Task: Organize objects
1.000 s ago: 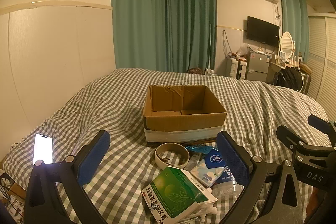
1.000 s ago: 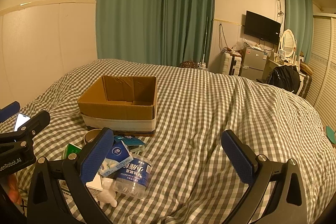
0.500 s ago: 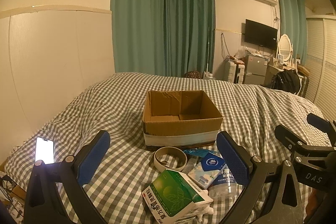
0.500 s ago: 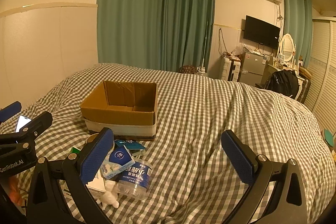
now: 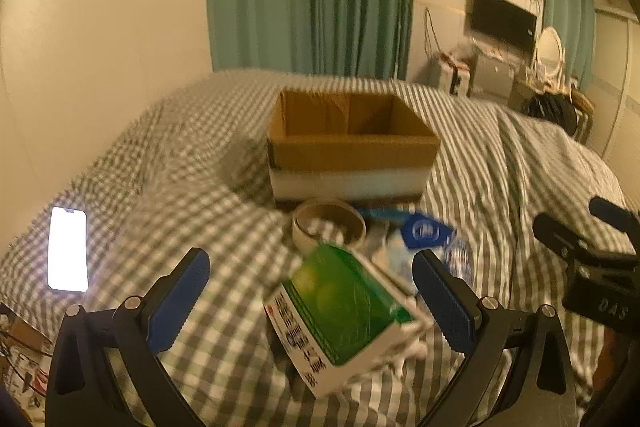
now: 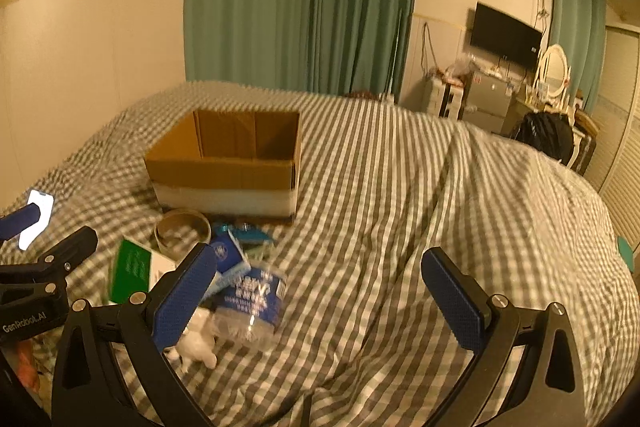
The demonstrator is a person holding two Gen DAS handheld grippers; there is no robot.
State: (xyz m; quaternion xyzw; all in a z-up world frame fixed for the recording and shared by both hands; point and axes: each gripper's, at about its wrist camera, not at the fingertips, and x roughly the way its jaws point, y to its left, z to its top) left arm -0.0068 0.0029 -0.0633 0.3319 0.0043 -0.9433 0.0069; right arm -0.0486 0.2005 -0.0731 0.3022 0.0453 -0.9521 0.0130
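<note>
Left wrist view: left gripper spread wide, empty, aimed at green box at 6 o'clock from cardboard box. Right gripper also wide, empty. Box open-topped on bed, probably for receiving the pile.

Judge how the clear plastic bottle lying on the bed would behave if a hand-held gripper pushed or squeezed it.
The plastic bottle lies on its side on the soft checked bedcover, so a push would probably roll it. It looks clear and mostly empty, so likely light. Its thin walls may dent under a squeeze, and the smooth label could slip.
</note>
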